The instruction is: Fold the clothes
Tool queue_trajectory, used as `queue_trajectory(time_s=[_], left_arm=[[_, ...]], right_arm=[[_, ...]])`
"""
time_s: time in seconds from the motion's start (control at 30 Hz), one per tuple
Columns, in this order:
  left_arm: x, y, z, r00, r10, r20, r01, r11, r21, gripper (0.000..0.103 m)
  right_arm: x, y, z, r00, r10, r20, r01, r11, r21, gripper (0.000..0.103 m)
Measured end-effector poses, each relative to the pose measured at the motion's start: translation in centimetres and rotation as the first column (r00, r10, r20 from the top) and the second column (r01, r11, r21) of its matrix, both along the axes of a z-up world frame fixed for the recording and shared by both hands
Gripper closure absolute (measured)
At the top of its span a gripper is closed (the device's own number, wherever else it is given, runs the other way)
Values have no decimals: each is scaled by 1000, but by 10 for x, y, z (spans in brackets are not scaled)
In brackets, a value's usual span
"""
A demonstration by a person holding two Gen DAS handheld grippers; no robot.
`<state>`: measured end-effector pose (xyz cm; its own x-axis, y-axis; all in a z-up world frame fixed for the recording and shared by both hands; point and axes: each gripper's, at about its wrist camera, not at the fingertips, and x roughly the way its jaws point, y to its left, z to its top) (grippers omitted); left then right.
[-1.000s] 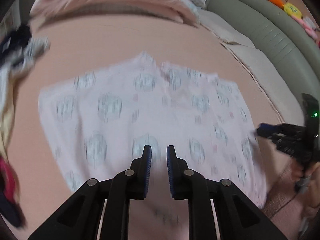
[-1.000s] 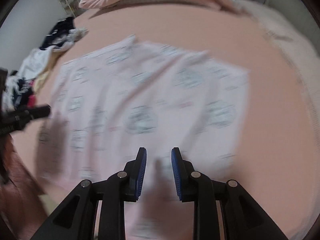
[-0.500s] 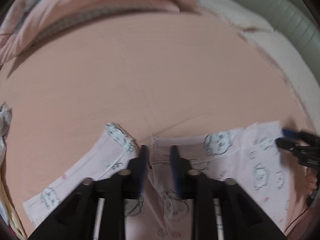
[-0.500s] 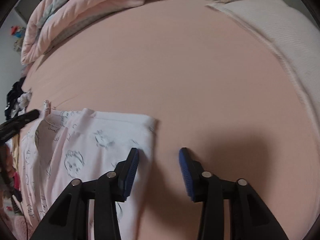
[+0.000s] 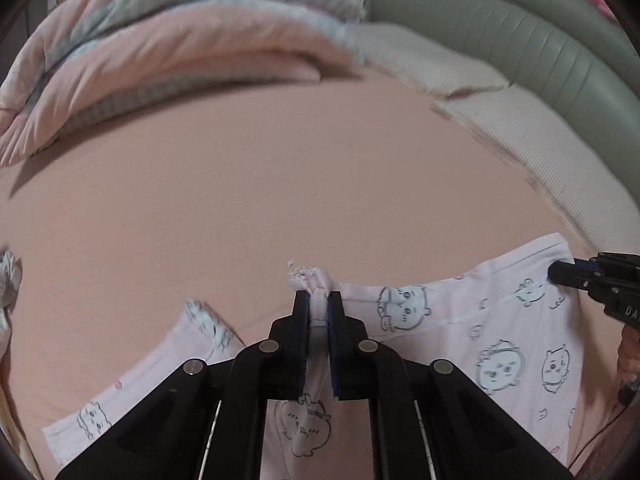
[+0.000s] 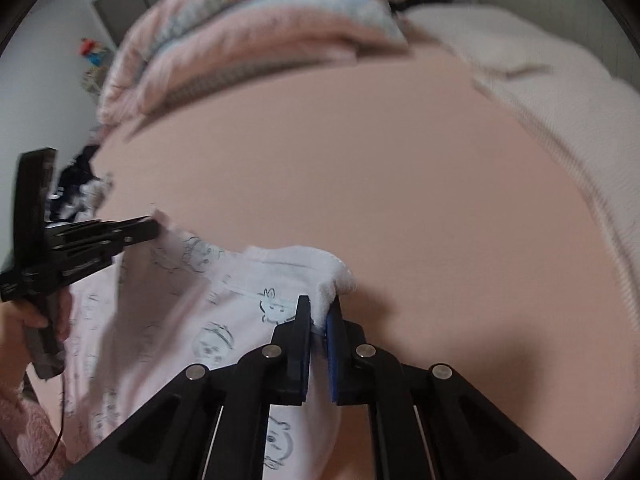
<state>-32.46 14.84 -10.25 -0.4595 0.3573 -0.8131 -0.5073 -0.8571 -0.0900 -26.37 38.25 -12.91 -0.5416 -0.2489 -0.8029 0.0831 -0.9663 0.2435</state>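
Observation:
A pale pink garment (image 5: 500,340) printed with cartoon faces lies on the pink bed sheet (image 5: 280,184). My left gripper (image 5: 319,300) is closing on a bunched bit of the garment's far edge, and the cloth is pinched between its pads. In the right wrist view the same garment (image 6: 180,320) spreads to the left, and my right gripper (image 6: 319,308) is closing on its white-hemmed far corner, with fabric squeezed between the pads. Each view shows the other tool: the right gripper (image 5: 560,272) at the garment's right corner, the left gripper (image 6: 154,230) at its left edge.
A folded pink quilt pile (image 5: 180,40) lies at the far end of the bed. A cream blanket (image 5: 540,152) and a grey-green padded back (image 5: 500,28) run along the right. Loose dark and white clothes (image 6: 80,184) sit at the left edge. A hand (image 6: 24,320) holds the left tool.
The garment first lay spread flat under both grippers. Both moved to its far edge with jaws apart, and now each has closed on the fabric there.

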Motion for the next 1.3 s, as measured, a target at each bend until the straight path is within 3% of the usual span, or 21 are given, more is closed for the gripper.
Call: queue_trajectory(time_s=[0.13, 0.3, 0.33, 0.4, 0.43, 0.47, 0.53, 0.6, 0.7, 0.8, 0.93, 1.1, 1.23, 1.3], left_arm=[[-10, 5, -14, 1000, 16, 1, -16, 1000, 9, 96], [-22, 39, -66, 999, -28, 31, 31, 994, -103, 92], [-25, 38, -69, 999, -18, 32, 21, 996, -90, 92], [-33, 33, -67, 997, 11, 72, -7, 999, -54, 90], [-35, 29, -62, 996, 38, 78, -33, 998, -60, 84], [-37, 24, -57, 995, 64, 77, -59, 996, -67, 80], [-31, 13, -36, 994, 111, 18, -110, 992, -69, 74], [-9, 3, -10, 997, 76, 28, -77, 996, 44, 74], [48, 0, 13, 999, -6, 53, 3, 998, 60, 74], [119, -11, 19, 994, -54, 90, 55, 998, -5, 74], [203, -39, -1, 992, 10, 127, 6, 992, -128, 74], [272, -91, -21, 976, 219, 5, -215, 964, -158, 74], [291, -126, -42, 948, 301, 104, -282, 946, -161, 74], [294, -138, -30, 947, 304, 101, -289, 947, -139, 74]], right_arm=[[3, 26, 11, 999, -49, -11, 48, 998, -26, 98], [-14, 41, -51, 988, -93, 121, 88, 995, 43, 98], [-18, 40, -67, 984, -99, 149, 90, 994, 68, 98], [-20, 51, -80, 984, -112, 135, 112, 994, 8, 100], [-21, 58, -78, 980, -131, 148, 137, 990, -29, 95], [-19, 64, -73, 977, -168, 134, 173, 985, -27, 83], [-14, 77, -61, 964, -246, 96, 249, 969, -12, 77], [-2, 83, -43, 954, -297, 34, 296, 955, 35, 77], [18, 66, -29, 968, -247, 41, 247, 969, -7, 77], [61, 22, -18, 986, -149, 72, 153, 987, -46, 77], [133, -52, -18, 991, -30, 129, 49, 989, -142, 77], [200, -119, -62, 974, 76, 211, -72, 997, -27, 77], [225, -115, -58, 983, 50, 176, -60, 997, 52, 77], [232, -110, -58, 982, -13, 191, -27, 978, 208, 77]])
